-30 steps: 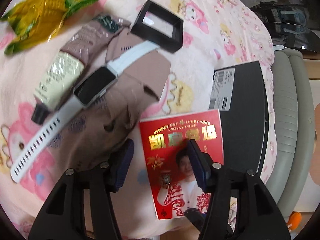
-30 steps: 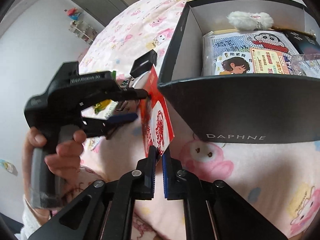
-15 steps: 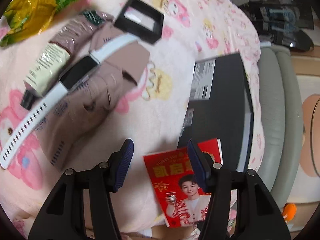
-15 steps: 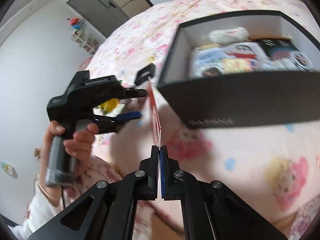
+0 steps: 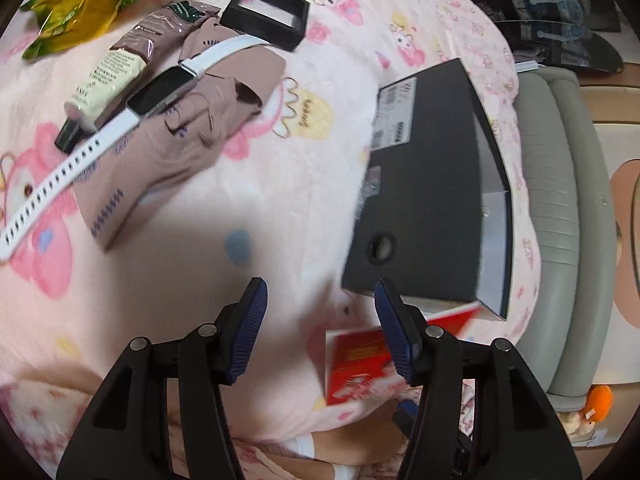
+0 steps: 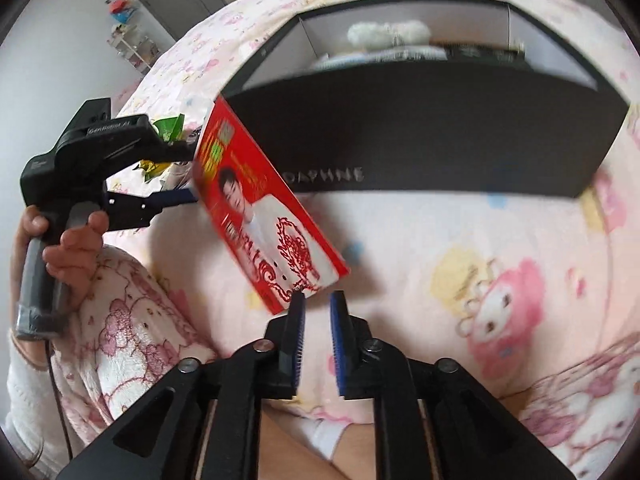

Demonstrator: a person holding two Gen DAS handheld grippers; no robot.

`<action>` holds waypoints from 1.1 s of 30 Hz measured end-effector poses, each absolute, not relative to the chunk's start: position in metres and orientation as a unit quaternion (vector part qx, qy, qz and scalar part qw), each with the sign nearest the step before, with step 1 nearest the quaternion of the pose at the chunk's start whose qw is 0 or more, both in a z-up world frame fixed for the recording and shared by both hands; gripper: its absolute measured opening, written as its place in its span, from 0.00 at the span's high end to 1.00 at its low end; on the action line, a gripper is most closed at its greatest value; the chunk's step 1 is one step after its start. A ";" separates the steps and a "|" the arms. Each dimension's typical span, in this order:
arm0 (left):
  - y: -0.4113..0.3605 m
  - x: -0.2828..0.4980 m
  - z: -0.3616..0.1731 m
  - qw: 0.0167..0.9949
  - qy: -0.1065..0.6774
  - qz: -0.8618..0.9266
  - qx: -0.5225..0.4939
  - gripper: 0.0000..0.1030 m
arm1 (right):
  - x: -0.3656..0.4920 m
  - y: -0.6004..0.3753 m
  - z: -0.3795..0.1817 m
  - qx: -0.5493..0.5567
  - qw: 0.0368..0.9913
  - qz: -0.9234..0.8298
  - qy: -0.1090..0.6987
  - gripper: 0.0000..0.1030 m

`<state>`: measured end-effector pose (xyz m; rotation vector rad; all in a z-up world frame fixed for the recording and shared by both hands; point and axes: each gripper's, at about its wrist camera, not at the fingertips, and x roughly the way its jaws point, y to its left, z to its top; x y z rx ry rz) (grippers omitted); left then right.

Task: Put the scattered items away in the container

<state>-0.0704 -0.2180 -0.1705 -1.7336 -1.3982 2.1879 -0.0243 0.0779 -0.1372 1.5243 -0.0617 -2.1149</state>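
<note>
red card: flat printed sheet with a portrait, red and gold, tilted in the air over the pink blanket, upper end against the near left corner of the black box, lower edge just at the left pad of the right gripper. judged light, thin, fairly stiff along its length yet bendable; glossy face, likely slippery between pads. best taken by an edge or corner, pads flat across both faces, well in from the rim.

right gripper: jaws opening, narrow gap, nothing between the pads; card no longer pinched, probably tipping or dropping short of the box mouth.

left gripper: jaws fairly wide, empty, hovering above the blanket just beside the box; also visible in the right wrist view, held by a hand.

black box: open top, already holding a white fluffy item and printed matter.

remaining on blanket: white watch, tube, mauve cloth, small black frame, green and yellow packet.
</note>
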 end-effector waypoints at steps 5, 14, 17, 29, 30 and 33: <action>-0.202 -0.065 -0.165 0.023 -0.433 0.709 -0.556 0.42 | -0.026 0.074 -0.125 0.542 0.274 -0.795 -0.002 0.76; -0.202 -0.069 -0.166 0.005 -0.424 0.713 -0.558 0.41 | -0.070 0.051 -0.133 0.503 0.329 -0.799 0.017 0.60; -0.201 -0.070 -0.168 0.006 -0.415 0.713 -0.565 0.41 | -0.087 0.033 -0.146 0.505 0.369 -0.780 0.026 0.55; -0.201 -0.075 -0.171 -0.001 -0.408 0.711 -0.572 0.41 | -0.101 0.042 -0.172 0.537 0.440 -0.719 -0.044 0.86; -0.201 -0.075 -0.170 -0.003 -0.407 0.714 -0.570 0.41 | -0.097 0.045 -0.173 0.536 0.438 -0.720 -0.041 0.87; -0.203 -0.071 -0.161 -0.004 -0.406 0.729 -0.550 0.41 | -0.082 0.049 -0.177 0.540 0.423 -0.727 -0.017 0.94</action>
